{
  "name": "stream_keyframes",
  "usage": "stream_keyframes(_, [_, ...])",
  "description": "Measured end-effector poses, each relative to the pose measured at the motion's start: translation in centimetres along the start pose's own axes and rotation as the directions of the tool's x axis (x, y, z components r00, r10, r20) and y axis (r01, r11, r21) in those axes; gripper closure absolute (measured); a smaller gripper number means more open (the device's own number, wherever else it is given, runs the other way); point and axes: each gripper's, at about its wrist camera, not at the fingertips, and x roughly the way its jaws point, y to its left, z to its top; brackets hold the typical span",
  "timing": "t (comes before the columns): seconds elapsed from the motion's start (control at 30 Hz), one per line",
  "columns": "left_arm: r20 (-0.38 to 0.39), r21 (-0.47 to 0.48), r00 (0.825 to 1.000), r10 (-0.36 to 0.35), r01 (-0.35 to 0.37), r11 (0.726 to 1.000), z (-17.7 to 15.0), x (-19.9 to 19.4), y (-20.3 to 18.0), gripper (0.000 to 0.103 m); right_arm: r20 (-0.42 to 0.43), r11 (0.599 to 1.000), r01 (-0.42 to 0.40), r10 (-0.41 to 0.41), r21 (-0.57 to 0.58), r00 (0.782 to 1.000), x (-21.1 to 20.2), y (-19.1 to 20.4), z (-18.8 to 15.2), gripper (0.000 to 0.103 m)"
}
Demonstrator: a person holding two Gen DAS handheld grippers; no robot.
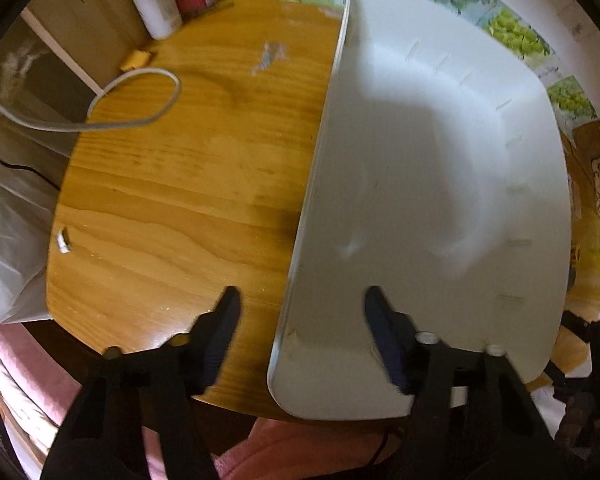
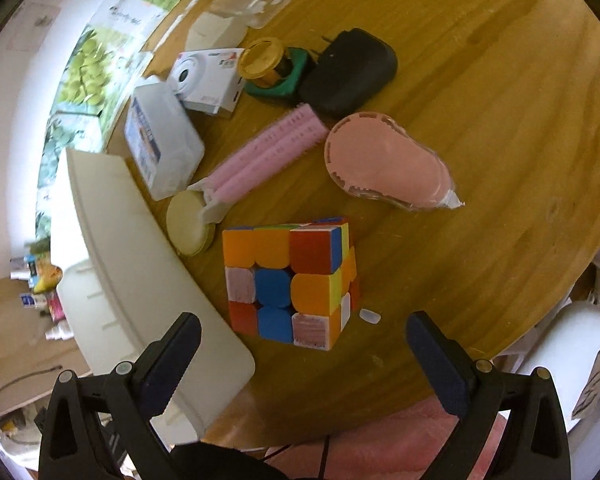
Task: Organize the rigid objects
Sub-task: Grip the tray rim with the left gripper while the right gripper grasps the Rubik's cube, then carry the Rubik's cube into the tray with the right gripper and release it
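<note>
A white plastic bin [image 1: 420, 200] stands empty on the round wooden table [image 1: 180, 180]. My left gripper [image 1: 302, 300] points down over the bin's near left corner. Its jaws straddle the rim, one finger outside over the wood, one inside, with a gap to the wall on both sides. In the right wrist view the bin [image 2: 140, 280] sits at the left. A multicoloured puzzle cube [image 2: 292, 284] rests on the table [image 2: 480, 120] just ahead of my right gripper [image 2: 304, 320], which is open and holds nothing.
Behind the cube lie a pink roller [image 2: 268, 152], a pink packet [image 2: 384, 164], a black case [image 2: 352, 72], a gold-lidded jar [image 2: 260, 58], a camera box [image 2: 208, 76] and a white box [image 2: 160, 136]. A white cable [image 1: 140, 96] and bottle [image 1: 154, 0] sit far left.
</note>
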Motion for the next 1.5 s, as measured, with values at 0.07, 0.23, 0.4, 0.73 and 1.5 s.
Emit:
stream_keyframes(0.07, [-0.022,0.005,1.0,-0.011,0.012,1.0,0.1,0.5,0.3,0.054,0.01,1.0,0.007,-0.007,0.018,1.0,0.2,-0.1,0.0,0.005])
stream_keyframes(0.23, [-0.066,0.0,0.997,-0.035,0.035,0.999,0.2,1.6,1.1,0.074,0.024,0.999,0.028,-0.029,0.046,0.999,0.9,-0.3,0.3,0.006])
stream_keyframes(0.4, [-0.089,0.011,0.995,-0.038,0.039,0.999,0.2,2.8,1.4,0.095,0.035,0.998,0.048,-0.049,0.035,0.998,1.5,0.1,0.7,0.01])
stream_keyframes(0.73, [-0.081,0.155,0.996,-0.031,0.044,0.987,0.0,3.5,1.0,0.099,0.059,0.998,0.066,-0.067,0.016,0.996,2.5,1.4,1.4,0.03])
stream_keyframes(1.5, [0.007,0.158,1.0,-0.018,0.016,0.987,-1.9,4.8,2.4,0.1,0.198,0.982,0.006,0.031,-0.187,0.98,0.4,4.6,0.3,0.042])
